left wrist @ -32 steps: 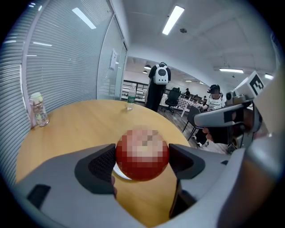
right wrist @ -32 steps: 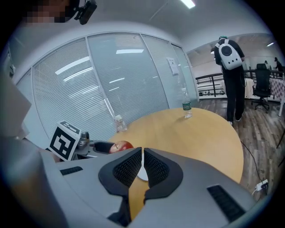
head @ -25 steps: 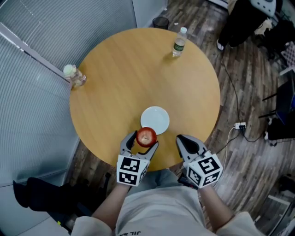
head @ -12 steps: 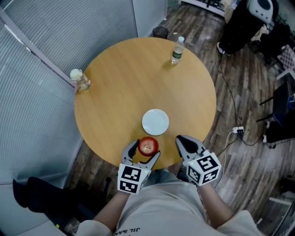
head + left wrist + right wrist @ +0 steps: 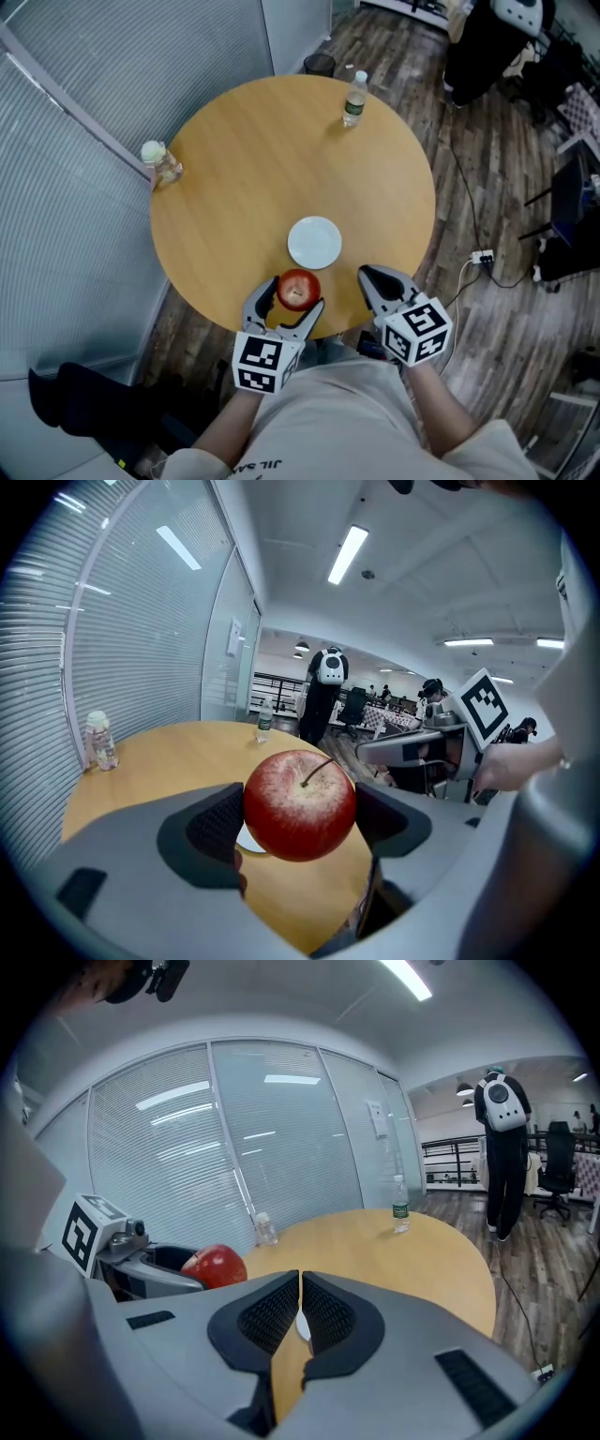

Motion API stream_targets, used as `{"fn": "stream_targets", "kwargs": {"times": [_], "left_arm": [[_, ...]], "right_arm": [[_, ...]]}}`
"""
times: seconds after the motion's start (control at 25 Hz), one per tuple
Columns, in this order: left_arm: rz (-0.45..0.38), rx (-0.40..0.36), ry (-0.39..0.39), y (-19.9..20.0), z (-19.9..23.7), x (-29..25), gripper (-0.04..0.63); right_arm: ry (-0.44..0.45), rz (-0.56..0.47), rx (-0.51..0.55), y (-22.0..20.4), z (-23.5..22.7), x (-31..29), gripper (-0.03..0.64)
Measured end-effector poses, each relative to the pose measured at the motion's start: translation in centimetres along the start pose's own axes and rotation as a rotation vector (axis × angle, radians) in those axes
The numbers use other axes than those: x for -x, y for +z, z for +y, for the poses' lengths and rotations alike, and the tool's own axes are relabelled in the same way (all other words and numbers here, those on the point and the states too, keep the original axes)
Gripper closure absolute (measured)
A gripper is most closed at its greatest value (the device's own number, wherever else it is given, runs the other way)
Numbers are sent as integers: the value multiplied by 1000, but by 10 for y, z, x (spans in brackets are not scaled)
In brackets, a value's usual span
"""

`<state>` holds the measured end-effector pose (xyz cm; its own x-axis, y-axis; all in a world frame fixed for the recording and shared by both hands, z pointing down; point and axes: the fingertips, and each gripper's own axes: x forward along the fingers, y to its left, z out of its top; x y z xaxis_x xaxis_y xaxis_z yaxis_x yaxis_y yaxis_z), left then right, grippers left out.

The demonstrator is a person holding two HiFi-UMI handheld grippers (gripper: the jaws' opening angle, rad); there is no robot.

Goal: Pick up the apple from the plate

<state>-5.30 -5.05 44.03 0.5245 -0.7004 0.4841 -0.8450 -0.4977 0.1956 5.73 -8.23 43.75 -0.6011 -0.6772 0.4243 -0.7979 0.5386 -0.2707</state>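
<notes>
Jaws of our left tool (image 5: pixel 289 302) are clamping the apple (image 5: pixel 298 289) on both sides, and its stem is pointing up. We are holding the fruit clear of the white plate (image 5: pixel 314 242), which is lying on the round wooden bench (image 5: pixel 253 159) just beyond it. The apple is hanging over the bench's near edge. Our right tool (image 5: pixel 367 276) is hovering to the right of the apple, near that same edge, with its jaws pressing flat against each other. At the far side of the bench a clear water bottle (image 5: pixel 352 97) is standing upright. At the left rim a small capped bottle (image 5: pixel 159 161) is standing just beside the glass wall (image 5: pixel 84 84) with its blinds.
</notes>
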Motion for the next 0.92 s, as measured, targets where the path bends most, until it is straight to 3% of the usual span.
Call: {"fn": "stream_targets", "kwargs": {"times": [0.92], "left_arm": [[-17, -13, -12, 9, 6, 0, 219]], "right_arm": [[8, -14, 3, 5, 8, -1, 580]]}}
